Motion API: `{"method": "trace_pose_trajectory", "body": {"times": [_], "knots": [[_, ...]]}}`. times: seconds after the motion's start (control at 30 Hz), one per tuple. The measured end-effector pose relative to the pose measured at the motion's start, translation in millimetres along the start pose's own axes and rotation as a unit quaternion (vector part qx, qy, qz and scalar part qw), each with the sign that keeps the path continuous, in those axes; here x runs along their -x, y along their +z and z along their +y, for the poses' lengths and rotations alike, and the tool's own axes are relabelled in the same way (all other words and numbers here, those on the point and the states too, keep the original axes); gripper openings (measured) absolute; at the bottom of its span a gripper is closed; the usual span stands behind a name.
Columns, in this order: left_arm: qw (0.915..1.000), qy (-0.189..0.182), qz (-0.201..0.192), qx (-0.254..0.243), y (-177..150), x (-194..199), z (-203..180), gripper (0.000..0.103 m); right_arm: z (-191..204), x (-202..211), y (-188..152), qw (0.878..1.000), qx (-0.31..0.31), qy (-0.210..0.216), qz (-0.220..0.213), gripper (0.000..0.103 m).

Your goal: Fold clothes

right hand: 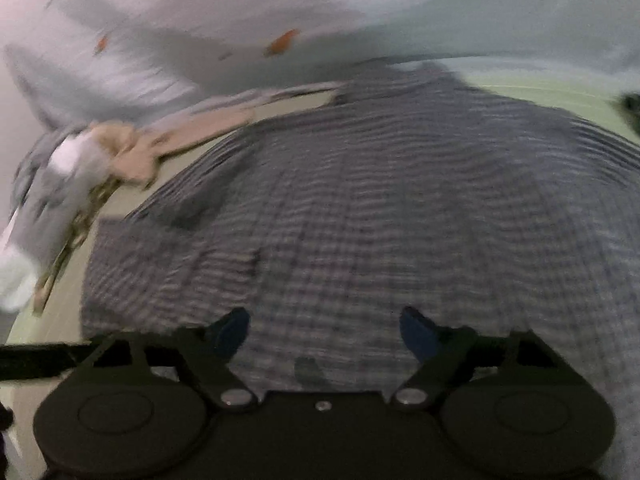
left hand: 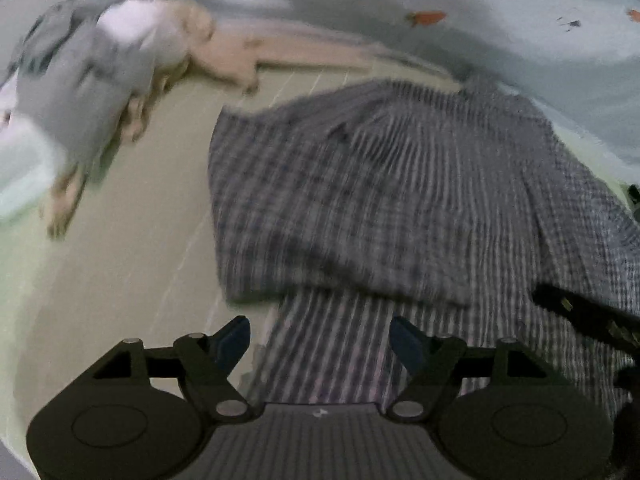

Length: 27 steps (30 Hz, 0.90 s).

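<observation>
A grey checked shirt (left hand: 380,200) lies spread on a pale green surface (left hand: 120,280), with one part folded over the rest. It fills most of the right wrist view (right hand: 380,220). My left gripper (left hand: 320,340) is open and empty just above the shirt's near left edge. My right gripper (right hand: 324,332) is open and empty over the shirt's near part. The other gripper's black body (left hand: 592,316) shows at the right edge of the left wrist view. Both views are blurred.
A heap of other clothes, grey, white and beige (left hand: 120,60), lies at the far left, also in the right wrist view (right hand: 80,168). A pale blue cloth with orange marks (left hand: 440,8) hangs behind the surface.
</observation>
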<state>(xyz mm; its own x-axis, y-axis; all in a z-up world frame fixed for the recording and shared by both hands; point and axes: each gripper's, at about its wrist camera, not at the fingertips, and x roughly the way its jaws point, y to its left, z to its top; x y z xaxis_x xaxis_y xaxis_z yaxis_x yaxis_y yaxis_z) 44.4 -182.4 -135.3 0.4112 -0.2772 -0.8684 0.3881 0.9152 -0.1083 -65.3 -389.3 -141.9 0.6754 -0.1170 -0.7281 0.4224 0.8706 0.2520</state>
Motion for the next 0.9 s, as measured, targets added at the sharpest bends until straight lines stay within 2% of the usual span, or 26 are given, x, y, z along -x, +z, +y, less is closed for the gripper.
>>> {"method": "trace_pose_trajectory", "body": {"times": [0.13, 0.2, 0.33, 0.4, 0.43, 0.47, 0.5, 0.6, 0.67, 0.73, 0.9], "knots": [[0.9994, 0.015, 0.031, 0.002, -20, -6, 1, 0.078, 31, -19, 2, 0.998, 0.020, 0.047, 0.024, 0.050], [0.9987, 0.027, 0.044, -0.002, -28, -12, 0, 0.078, 42, -30, 2, 0.998, 0.021, 0.055, 0.035, 0.047], [0.9973, 0.053, 0.021, -0.046, -44, -14, -13, 0.084, 56, -45, -1, 0.998, 0.045, 0.030, 0.037, 0.046], [0.9980, 0.051, 0.018, -0.034, -46, -14, -14, 0.087, 59, -48, 0, 0.997, 0.060, 0.027, 0.036, 0.042], [0.9981, 0.053, 0.017, -0.028, -46, -14, -14, 0.089, 59, -48, 1, 0.997, 0.064, 0.029, 0.036, 0.022], [0.9980, 0.057, 0.016, -0.022, -46, -15, -15, 0.089, 57, -49, 1, 0.997, 0.064, 0.035, 0.035, 0.008], [0.9978, 0.062, 0.016, -0.016, -44, -17, -17, 0.089, 53, -47, 3, 0.996, 0.066, 0.043, 0.031, 0.000], [0.9965, 0.082, 0.017, -0.002, -41, -16, -25, 0.089, 35, -33, 13, 0.996, 0.070, 0.054, 0.001, 0.000], [0.9946, 0.103, 0.003, -0.011, -40, -10, -39, 0.089, 13, -10, 22, 0.997, 0.059, 0.046, -0.033, 0.000], [0.9938, 0.110, -0.012, -0.011, -39, -1, -57, 0.089, -5, 0, 25, 0.997, 0.057, 0.046, -0.040, 0.000], [0.9973, 0.069, -0.016, 0.020, -49, 5, -110, 0.089, -47, 15, 27, 0.996, 0.058, 0.051, -0.037, 0.000]]}}
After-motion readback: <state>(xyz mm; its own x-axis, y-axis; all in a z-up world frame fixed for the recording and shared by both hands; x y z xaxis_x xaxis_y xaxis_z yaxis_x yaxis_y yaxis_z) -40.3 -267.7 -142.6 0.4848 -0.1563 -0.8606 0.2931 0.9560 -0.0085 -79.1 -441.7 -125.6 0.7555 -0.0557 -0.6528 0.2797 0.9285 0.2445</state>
